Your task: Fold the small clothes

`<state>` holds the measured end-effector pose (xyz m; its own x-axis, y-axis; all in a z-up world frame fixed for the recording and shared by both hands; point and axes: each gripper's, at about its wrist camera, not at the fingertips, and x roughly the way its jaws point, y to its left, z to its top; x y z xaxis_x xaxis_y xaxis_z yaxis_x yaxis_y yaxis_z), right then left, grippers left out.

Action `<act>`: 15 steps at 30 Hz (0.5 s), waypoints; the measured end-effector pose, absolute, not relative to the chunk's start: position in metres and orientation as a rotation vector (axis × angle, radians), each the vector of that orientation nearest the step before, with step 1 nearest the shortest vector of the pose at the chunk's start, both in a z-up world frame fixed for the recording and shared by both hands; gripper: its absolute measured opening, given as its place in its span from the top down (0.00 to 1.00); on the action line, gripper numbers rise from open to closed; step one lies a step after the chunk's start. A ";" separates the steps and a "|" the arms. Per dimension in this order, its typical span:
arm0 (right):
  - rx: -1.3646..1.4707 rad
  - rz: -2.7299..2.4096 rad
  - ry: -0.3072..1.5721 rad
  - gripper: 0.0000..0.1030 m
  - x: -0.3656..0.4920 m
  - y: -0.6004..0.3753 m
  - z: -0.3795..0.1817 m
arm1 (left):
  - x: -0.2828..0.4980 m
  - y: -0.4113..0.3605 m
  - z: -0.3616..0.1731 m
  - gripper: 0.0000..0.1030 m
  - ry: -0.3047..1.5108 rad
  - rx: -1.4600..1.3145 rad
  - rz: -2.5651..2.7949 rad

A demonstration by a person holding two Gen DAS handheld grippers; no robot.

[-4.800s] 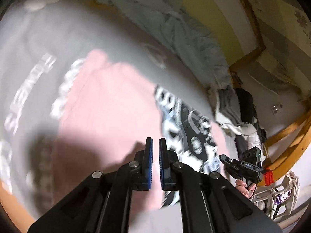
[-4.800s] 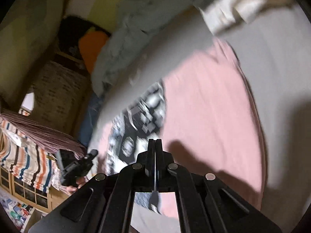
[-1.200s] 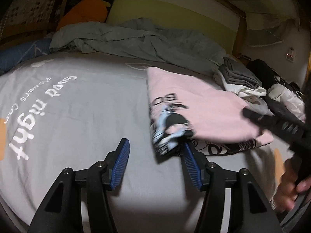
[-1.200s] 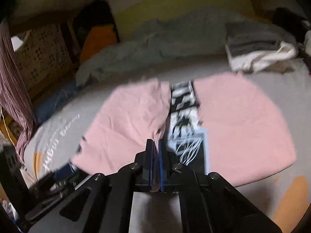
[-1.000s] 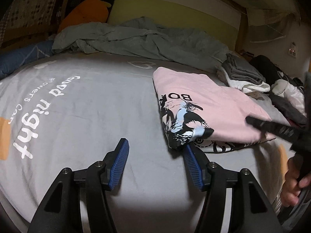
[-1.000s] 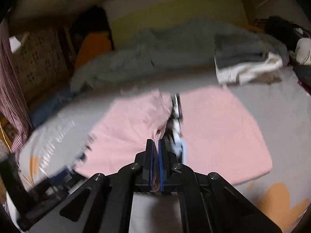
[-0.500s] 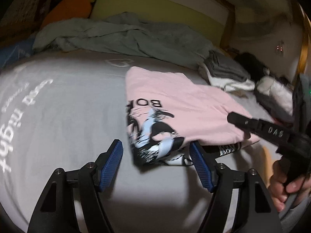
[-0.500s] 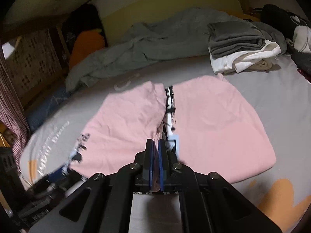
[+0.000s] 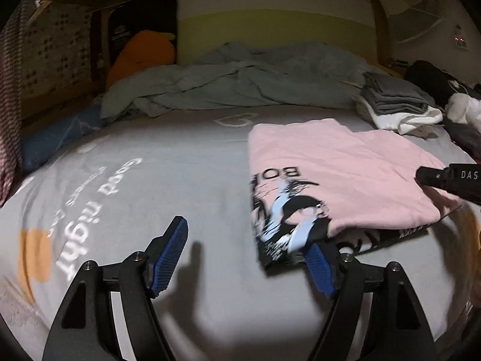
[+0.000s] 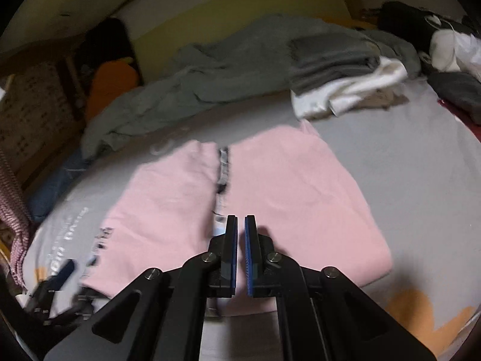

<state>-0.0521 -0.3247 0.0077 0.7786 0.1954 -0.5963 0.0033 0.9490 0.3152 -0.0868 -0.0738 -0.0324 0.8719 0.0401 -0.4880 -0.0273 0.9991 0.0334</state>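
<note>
My left gripper [image 9: 245,258] is spread wide, its blue pads [image 9: 168,255] well apart and gripping nothing. The right-hand pad sits at the near corner of the pink T-shirt [image 9: 339,174]; whether it touches the cloth I cannot tell. My right gripper [image 10: 241,251] has its fingers drawn close with a narrow gap showing between them, and no cloth is caught there. It hovers over the shirt's near edge, in line with the strip of print.

The pink T-shirt lies on the grey bed sheet [image 9: 186,180], toward the right side of the bed as my left camera sees it. Both sides are folded in over the middle, so that the right wrist view shows two pink panels with a thin strip of black and white print [image 10: 223,162] between them. In the left wrist view the print shows at the shirt's near corner.

The sheet bears white lettering [image 9: 99,210] near its left edge. A rumpled grey-green blanket [image 9: 240,81] lies along the head of the bed. A stack of folded grey and white clothes [image 9: 396,102] rests at the far right corner, just beyond the shirt. An orange cushion [image 9: 141,54] stands at the far left corner.
</note>
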 end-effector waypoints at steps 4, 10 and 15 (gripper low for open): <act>0.408 0.226 0.668 0.96 -0.053 -0.329 0.011 | -0.095 -0.068 -0.037 0.27 0.515 0.040 0.054; 0.314 0.333 0.681 0.71 -0.058 -0.299 0.016 | -0.093 -0.062 -0.045 0.23 0.538 0.031 0.086; 0.146 0.250 0.737 0.54 -0.052 -0.274 0.001 | -0.102 -0.060 -0.046 0.22 0.518 0.047 0.131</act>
